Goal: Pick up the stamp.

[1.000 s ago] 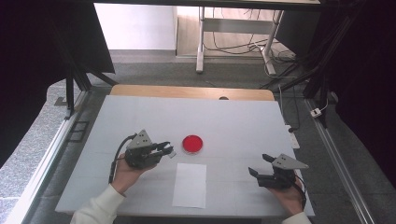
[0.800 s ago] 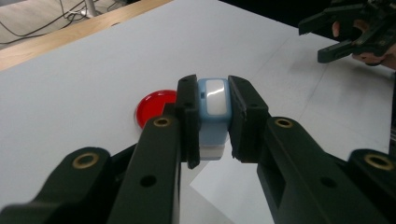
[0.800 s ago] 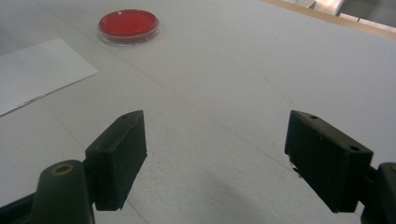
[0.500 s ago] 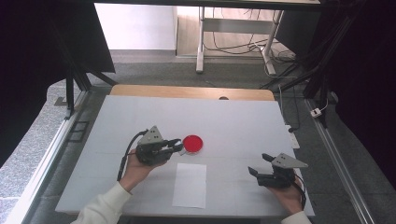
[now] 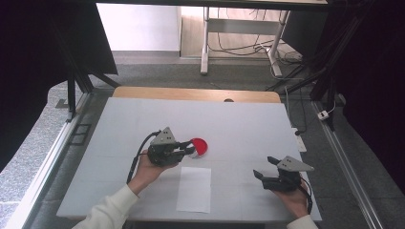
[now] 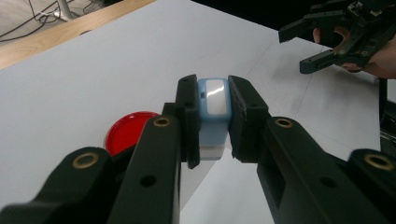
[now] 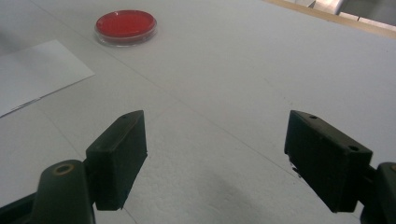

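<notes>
Nearest to us on the white surface [image 5: 248,124] lies a sheet of white paper [image 5: 194,189], flat, its long side running away from us. We take the red dish [image 5: 200,146] as our landmark: the paper lies just on the near side of it, apart from it, with bare surface between them.

To the near right of the dish, well apart from it, we hold the right gripper [image 5: 263,169] in our right hand [image 5: 292,199]. Its fingers [image 7: 119,154] stand wide apart with nothing between them, only bare surface beneath, and they point toward the dish with nothing in the way.

Just left of the dish, we hold the left gripper [image 5: 190,147] in our left hand [image 5: 145,170], its cable [image 5: 135,160] looping back toward the wrist. Its fingers [image 6: 188,119] are clamped narrow on a small light-blue block with a white face [image 6: 213,114], one pad pressing on each side. The block hangs at the dish's left edge; whether it touches the dish we cannot tell.

The dish is shallow, round and clear-rimmed, and its inside shows an even red [image 7: 125,24]; what the red is we cannot tell.

Beyond the dish, a wooden strip [image 5: 196,94] runs along the far edge of the surface, and past it table legs [image 5: 206,43] and loose cables [image 5: 229,45] stand on the floor.
</notes>
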`<control>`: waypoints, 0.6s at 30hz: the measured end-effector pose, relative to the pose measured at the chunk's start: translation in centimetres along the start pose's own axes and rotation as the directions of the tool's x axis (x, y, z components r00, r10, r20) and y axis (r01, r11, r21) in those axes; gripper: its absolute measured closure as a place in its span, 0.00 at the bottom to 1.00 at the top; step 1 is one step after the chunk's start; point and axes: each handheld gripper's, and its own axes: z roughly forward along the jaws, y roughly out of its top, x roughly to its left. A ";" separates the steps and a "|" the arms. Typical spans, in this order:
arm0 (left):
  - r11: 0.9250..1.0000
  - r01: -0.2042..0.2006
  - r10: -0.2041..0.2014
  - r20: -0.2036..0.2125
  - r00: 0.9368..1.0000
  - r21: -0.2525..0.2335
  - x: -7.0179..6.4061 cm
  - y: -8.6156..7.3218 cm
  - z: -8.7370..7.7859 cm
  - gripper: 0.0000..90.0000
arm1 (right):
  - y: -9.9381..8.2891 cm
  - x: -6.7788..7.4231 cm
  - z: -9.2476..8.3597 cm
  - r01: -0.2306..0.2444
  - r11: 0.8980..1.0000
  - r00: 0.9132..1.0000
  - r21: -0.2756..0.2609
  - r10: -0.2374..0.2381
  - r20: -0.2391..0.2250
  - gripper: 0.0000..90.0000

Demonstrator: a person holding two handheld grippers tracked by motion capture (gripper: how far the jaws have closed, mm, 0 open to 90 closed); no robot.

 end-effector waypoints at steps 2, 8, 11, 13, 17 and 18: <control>1.000 -0.004 0.004 -0.002 1.000 0.000 0.0 0.0 -0.1 0.83 | 0.0 0.1 0.0 0.009 1.000 1.000 0.003 -0.009 0.001 0.23; 1.000 0.009 -0.009 0.001 1.000 -0.013 -0.1 0.1 -0.3 0.83 | 0.0 0.2 -0.2 0.009 1.000 1.000 0.001 -0.009 0.004 0.23; 1.000 0.003 -0.003 -0.001 1.000 -0.017 -0.2 0.3 -0.4 0.83 | 0.0 0.3 -0.2 0.013 1.000 1.000 -0.004 -0.013 0.001 0.23; 1.000 0.006 -0.006 0.000 1.000 -0.019 -0.3 0.3 -0.4 0.83 | 0.0 0.3 -0.2 0.018 1.000 1.000 -0.001 -0.018 0.005 0.23; 1.000 0.006 -0.006 0.000 1.000 -0.016 -0.3 0.3 -0.4 0.83 | 0.1 0.4 -0.3 0.017 1.000 1.000 -0.006 -0.017 0.000 0.23; 1.000 0.005 -0.005 -0.001 1.000 -0.015 -0.3 0.3 -0.4 0.83 | 0.1 0.4 -0.3 0.012 1.000 1.000 -0.011 -0.012 -0.005 0.23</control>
